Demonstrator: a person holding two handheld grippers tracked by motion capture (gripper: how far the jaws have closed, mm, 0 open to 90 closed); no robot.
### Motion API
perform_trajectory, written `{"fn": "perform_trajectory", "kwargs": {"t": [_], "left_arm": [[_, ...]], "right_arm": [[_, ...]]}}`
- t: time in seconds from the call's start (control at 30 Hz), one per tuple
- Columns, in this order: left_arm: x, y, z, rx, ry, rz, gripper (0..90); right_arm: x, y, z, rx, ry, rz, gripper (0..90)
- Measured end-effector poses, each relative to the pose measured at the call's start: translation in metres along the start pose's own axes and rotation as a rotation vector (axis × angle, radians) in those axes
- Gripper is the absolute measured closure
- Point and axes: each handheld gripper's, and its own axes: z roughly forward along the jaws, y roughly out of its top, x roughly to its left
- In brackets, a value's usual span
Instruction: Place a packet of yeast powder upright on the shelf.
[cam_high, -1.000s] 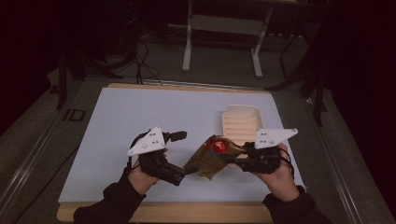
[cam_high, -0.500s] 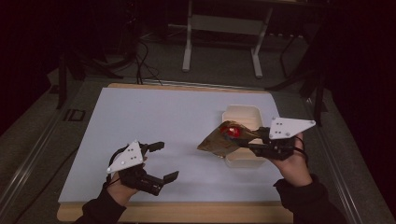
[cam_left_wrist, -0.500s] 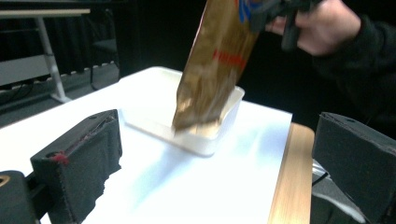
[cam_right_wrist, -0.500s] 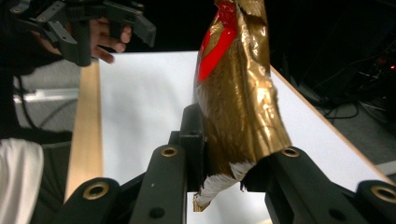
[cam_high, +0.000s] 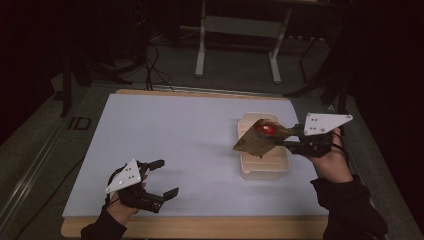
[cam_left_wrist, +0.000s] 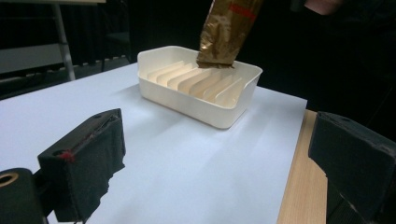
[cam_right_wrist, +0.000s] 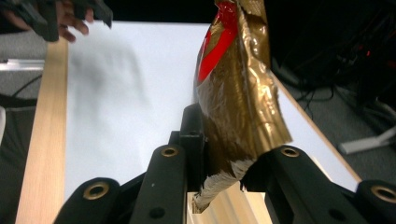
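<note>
High view had my right hand-held gripper (cam_high: 289, 141) at about three o'clock on the bench (cam_high: 175, 150), its jaws pinched on one end of a gold foil packet (cam_high: 257, 140) with a red patch. I held the packet out toward nine o'clock so that it hung over the cream ribbed tray (cam_high: 263, 167), which sat on the white sheet right of centre. I judge that I gripped it by the end so the free end could go into the tray first, and I kept it tilted, not flat, so it would slip between the walls. In the left gripper view the packet's lower edge (cam_left_wrist: 219, 56) hung just above the tray's ribs (cam_left_wrist: 201, 81); whether it touched them I could not tell. The right gripper view showed the crimped end (cam_right_wrist: 224, 179) caught between the two black jaws, the rest of the foil rising away from them. My left hand-held gripper (cam_high: 161, 177) rested near seven o'clock, well apart from the tray, jaws spread and holding nothing. I judge that I parked it there to stay clear of the drop.
</note>
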Motion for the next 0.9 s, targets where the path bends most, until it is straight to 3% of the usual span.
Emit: {"fn": "perform_trajectory", "kwargs": {"t": [0.23,0.43,0.53,0.9], "left_arm": [[0.005,-0.006,0.001,0.016,0.021,-0.010,4.4],[0.007,-0.007,0.001,0.023,0.025,-0.017,4.4],[0.007,-0.008,0.001,0.025,0.026,-0.017,4.4],[0.008,-0.010,0.001,0.027,0.021,-0.026,4.4]], "right_arm": [[-0.007,-0.011,0.001,0.106,-0.001,-0.018,74.9],[-0.009,-0.019,0.007,0.164,0.018,-0.025,75.0],[-0.009,-0.023,0.012,0.198,0.003,-0.041,75.0],[-0.008,-0.043,0.033,0.222,0.046,-0.003,75.0]]}}
